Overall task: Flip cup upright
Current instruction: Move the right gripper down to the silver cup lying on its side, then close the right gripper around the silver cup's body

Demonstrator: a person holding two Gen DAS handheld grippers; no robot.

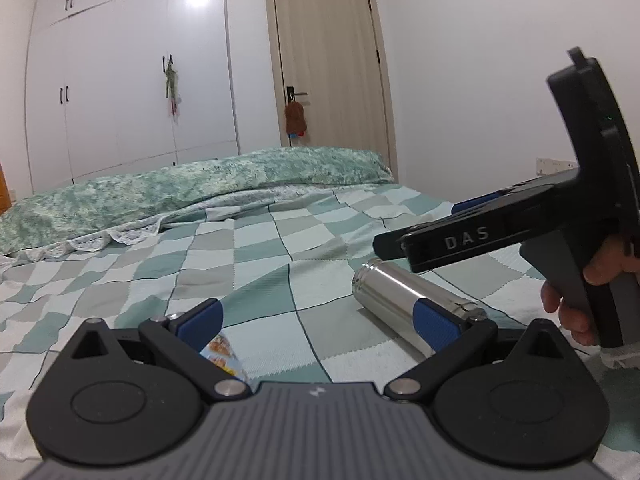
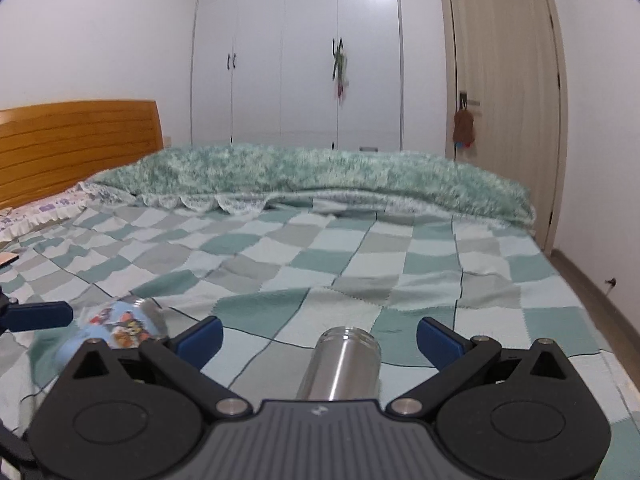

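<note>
A steel cup lies on its side on the checked bedspread, between the wide-open fingers of my right gripper, not touched by either pad. The same cup shows in the left wrist view, lying at the right under the right gripper's body. A second cup with a cartoon print lies on its side at the left. My left gripper is open and empty, low over the bed; the print cup peeks out by its left finger.
A rolled green blanket lies across the far side of the bed. A wooden headboard stands at the left. White wardrobes and a door are behind. The bed's right edge drops to the floor.
</note>
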